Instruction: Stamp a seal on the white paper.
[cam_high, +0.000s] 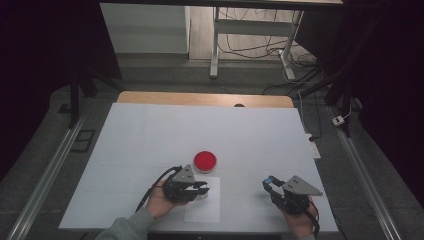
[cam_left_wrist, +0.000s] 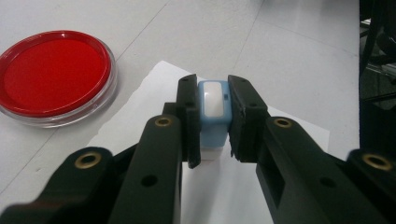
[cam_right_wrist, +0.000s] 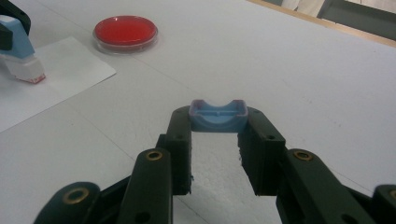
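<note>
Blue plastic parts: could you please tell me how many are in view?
2. The stamp is shut in the left gripper over the paper, and the cap is shut in the right gripper above the table.
</note>
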